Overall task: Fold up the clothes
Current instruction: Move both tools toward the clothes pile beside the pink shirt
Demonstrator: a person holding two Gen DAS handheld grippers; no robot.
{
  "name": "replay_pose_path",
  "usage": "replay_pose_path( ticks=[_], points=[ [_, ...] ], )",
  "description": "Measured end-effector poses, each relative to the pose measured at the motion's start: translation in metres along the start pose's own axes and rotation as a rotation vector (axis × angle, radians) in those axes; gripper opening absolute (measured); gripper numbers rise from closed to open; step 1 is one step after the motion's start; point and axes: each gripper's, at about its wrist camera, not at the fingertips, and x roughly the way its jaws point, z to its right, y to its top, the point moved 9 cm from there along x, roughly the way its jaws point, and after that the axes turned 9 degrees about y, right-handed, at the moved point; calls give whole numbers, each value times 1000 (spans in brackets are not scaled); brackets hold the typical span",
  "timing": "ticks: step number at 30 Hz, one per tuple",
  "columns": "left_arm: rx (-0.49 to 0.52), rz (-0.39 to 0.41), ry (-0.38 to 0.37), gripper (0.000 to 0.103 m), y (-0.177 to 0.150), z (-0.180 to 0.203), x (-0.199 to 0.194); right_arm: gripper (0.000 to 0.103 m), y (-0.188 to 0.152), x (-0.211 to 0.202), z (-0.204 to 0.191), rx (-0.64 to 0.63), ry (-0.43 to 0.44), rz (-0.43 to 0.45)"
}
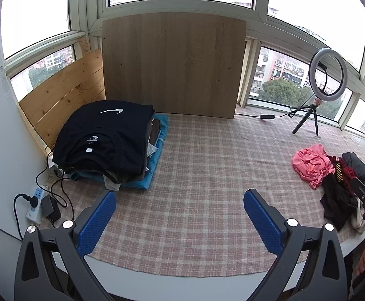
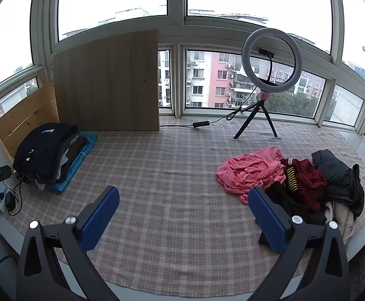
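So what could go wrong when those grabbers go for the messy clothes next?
The unfolded pile is tangled, so pulling the pink top might drag the dark red garment along. The folded stack is tall and could topple. Both the left hand-held gripper and right hand-held gripper are open and empty.

Left gripper point(image 1: 179, 203): 2 black angular arms, each tipped with a blue dimpled pad point(image 1: 99, 220); 2 round silver screws per side. Right gripper point(image 2: 183, 200): same build, black frame, blue textured pads point(image 2: 267, 215), silver screw heads. White lettering "DAS" on its black body in the left wrist view.
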Motion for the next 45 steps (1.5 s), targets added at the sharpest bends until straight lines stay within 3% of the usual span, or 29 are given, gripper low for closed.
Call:
replay_pose_path(
  ticks=[19,32,45],
  points=[
    [80,3,-60,102,26,12,28,103,11,19,10,43,-69,-25],
    [228,11,-179,102,42,63,44,103,17,16,27,93,-192,-2],
    [355,23,-321,102,58,138,57,103,11,-1,85,179,-377,-23]
  ],
)
